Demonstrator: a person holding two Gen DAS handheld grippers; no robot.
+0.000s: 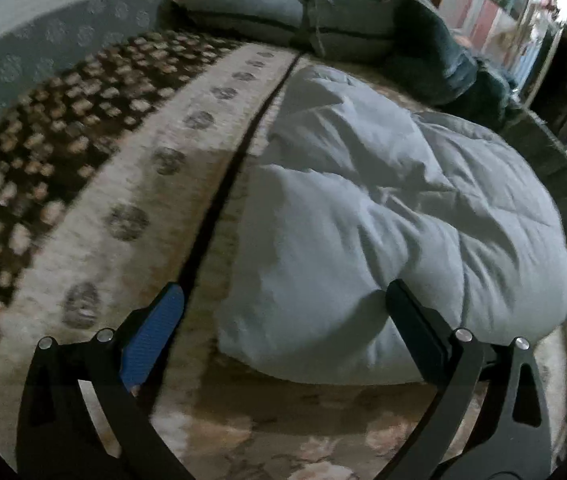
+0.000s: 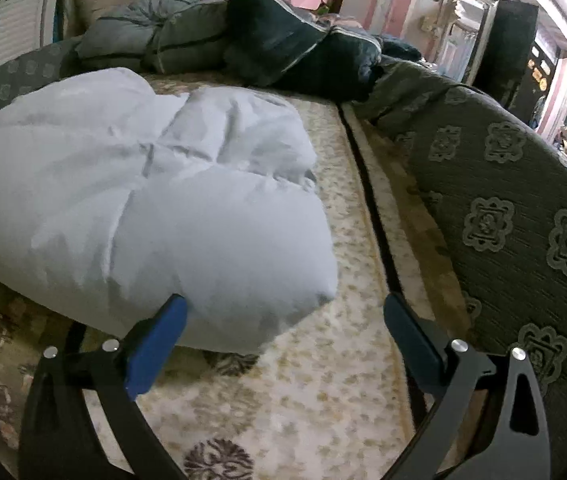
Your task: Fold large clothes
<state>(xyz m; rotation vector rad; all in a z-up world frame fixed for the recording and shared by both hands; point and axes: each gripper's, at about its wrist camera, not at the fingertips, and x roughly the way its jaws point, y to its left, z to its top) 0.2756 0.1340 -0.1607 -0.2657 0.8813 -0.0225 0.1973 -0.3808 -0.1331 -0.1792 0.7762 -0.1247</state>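
Observation:
A pale blue-grey puffy quilted garment (image 1: 383, 216) lies folded into a thick bundle on a patterned beige rug (image 1: 187, 168). My left gripper (image 1: 283, 300) is open, its jaws wide apart, with the bundle's near left corner bulging between them; the pads do not press on it. In the right wrist view the same garment (image 2: 155, 200) fills the left half. My right gripper (image 2: 285, 304) is open too, with the bundle's near right corner (image 2: 283, 292) just ahead between the fingers and untouched.
Folded grey padded clothes (image 1: 283, 12) and dark navy clothes (image 2: 291, 44) are stacked at the rug's far end. A grey-green cushion with medallion pattern (image 2: 523, 220) runs along the right; a similar grey one (image 1: 23, 60) lies at left. Furniture stands beyond (image 2: 519, 40).

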